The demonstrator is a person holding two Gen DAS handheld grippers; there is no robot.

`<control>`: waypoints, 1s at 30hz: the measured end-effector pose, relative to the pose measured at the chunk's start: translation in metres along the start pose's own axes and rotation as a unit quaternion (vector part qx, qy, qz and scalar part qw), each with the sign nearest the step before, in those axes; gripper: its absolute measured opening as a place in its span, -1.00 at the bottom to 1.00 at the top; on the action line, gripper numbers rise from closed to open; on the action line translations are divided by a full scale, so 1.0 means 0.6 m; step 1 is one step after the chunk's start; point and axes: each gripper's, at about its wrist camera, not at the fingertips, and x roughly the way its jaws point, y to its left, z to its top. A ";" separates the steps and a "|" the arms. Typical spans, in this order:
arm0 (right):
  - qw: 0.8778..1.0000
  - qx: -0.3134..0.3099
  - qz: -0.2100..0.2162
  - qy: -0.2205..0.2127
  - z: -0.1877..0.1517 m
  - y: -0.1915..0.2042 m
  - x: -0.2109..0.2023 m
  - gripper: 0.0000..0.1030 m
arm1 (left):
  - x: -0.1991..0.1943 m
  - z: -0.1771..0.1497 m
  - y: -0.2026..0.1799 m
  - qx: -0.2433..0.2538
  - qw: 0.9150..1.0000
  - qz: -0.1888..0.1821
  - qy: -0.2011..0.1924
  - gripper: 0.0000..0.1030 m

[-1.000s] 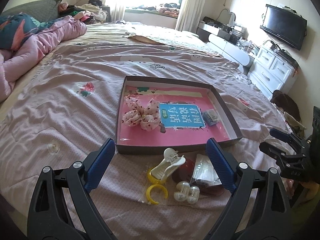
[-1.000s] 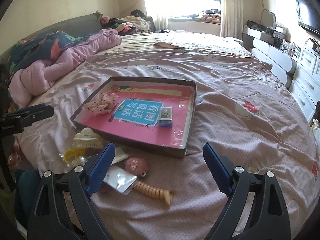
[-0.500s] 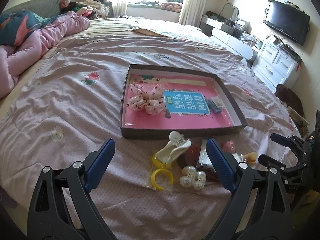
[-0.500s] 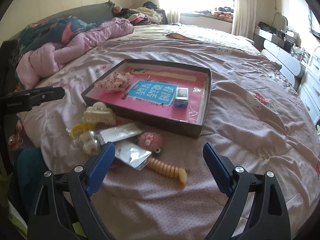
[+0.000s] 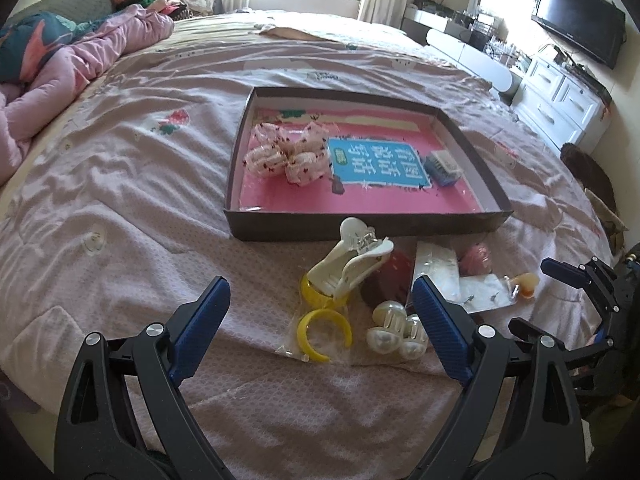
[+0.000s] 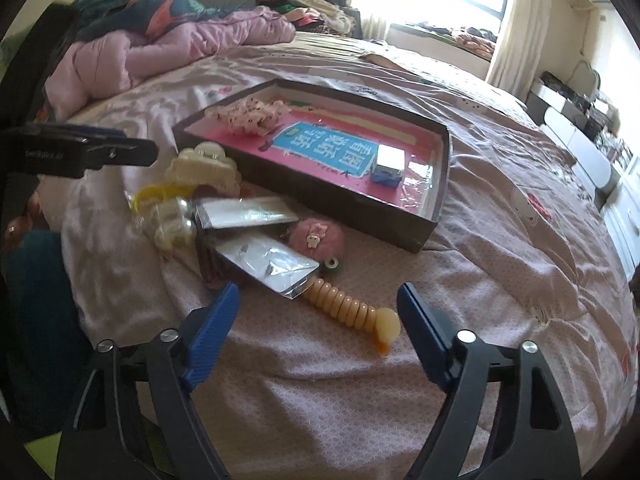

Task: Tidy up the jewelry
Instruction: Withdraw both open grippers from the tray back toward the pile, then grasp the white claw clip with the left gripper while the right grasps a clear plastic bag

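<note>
Right wrist view: right gripper (image 6: 318,312) jaws gape, just narrowed, empty, straddling the spiral hair tie (image 6: 352,312) on the bedspread (image 6: 500,264). Left gripper (image 5: 320,312) stands wide, empty, near the yellow ring (image 5: 324,334); box (image 5: 360,226) lies beyond.

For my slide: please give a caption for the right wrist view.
Open tongs above a spiral hair tie, beside the tray.

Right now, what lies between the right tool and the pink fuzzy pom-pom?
In the right wrist view, the orange spiral hair coil and a clear plastic packet over its far end lie between the open right tool and the pink fuzzy pom-pom.
</note>
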 end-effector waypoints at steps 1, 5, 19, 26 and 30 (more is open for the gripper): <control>1.000 -0.010 -0.005 0.000 -0.002 0.003 0.006 0.41 | 0.006 -0.001 0.000 0.001 1.000 -0.001 0.003 0.62; 0.999 -0.044 -0.016 -0.001 -0.004 0.015 0.023 0.30 | 0.026 0.002 -0.002 0.003 1.000 -0.002 0.016 0.62; 0.994 -0.110 -0.001 -0.007 0.010 0.042 0.062 -0.39 | 0.092 0.025 -0.003 0.020 0.999 -0.017 0.045 0.59; 0.995 -0.096 0.035 -0.009 0.014 0.034 0.054 -0.78 | 0.106 0.035 -0.010 0.025 0.998 -0.037 0.053 0.15; 0.996 -0.070 0.061 -0.004 0.015 0.015 0.046 -0.80 | 0.106 0.037 -0.021 0.037 0.997 -0.041 0.052 -0.21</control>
